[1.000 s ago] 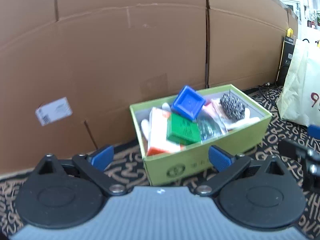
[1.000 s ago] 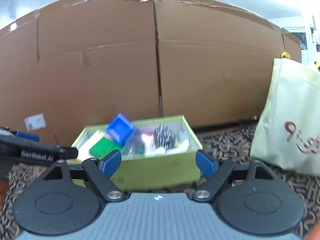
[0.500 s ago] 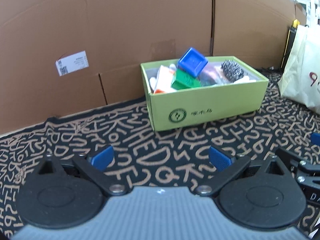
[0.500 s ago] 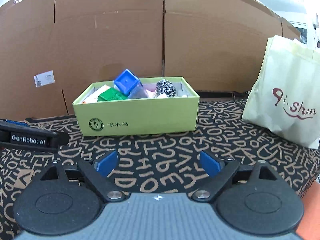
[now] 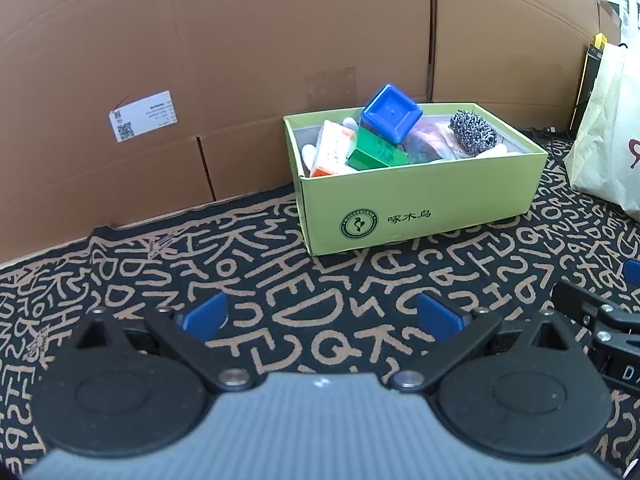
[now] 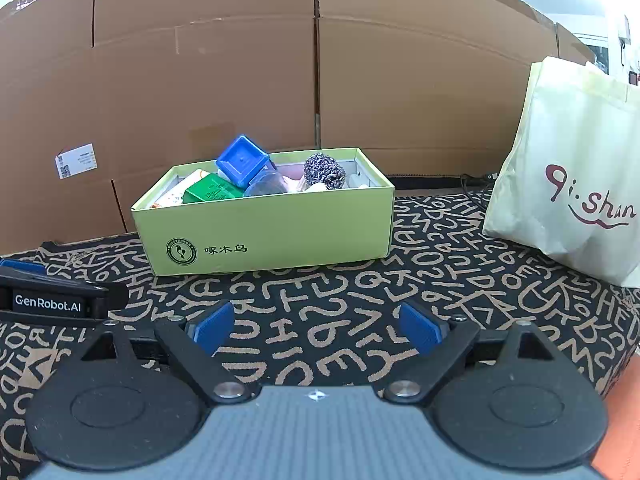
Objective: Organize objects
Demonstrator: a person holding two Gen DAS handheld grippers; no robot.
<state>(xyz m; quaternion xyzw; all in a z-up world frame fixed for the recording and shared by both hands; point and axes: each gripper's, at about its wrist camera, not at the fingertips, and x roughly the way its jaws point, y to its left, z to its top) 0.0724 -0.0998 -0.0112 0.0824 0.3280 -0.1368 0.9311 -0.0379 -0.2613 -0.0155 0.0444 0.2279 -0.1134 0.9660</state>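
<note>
Ahead, the green box (image 6: 280, 228) sits between cardboard wall (image 6: 200, 80) and tote bag (image 6: 572, 176); both grippers' jaws spread, empty.

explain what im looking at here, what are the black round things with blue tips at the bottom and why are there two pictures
These are two handheld grippers, one in each of a person's hands; no robot arm is involved. Each carries a wide-angle camera looking forward along its two fingers, so there is one picture per gripper.

The black discs and arms at the bottom are the gripper's own mechanism, and the blue tips are its finger pads. The left gripper and the right gripper are both open and hold nothing.

Ahead, on a black cloth with tan letters, stands a green cardboard box. It holds a blue square container tilted on top, a green packet, a steel scouring ball and other items too jumbled to name. A cream tote bag stands to the right, with brown cardboard behind.
</note>
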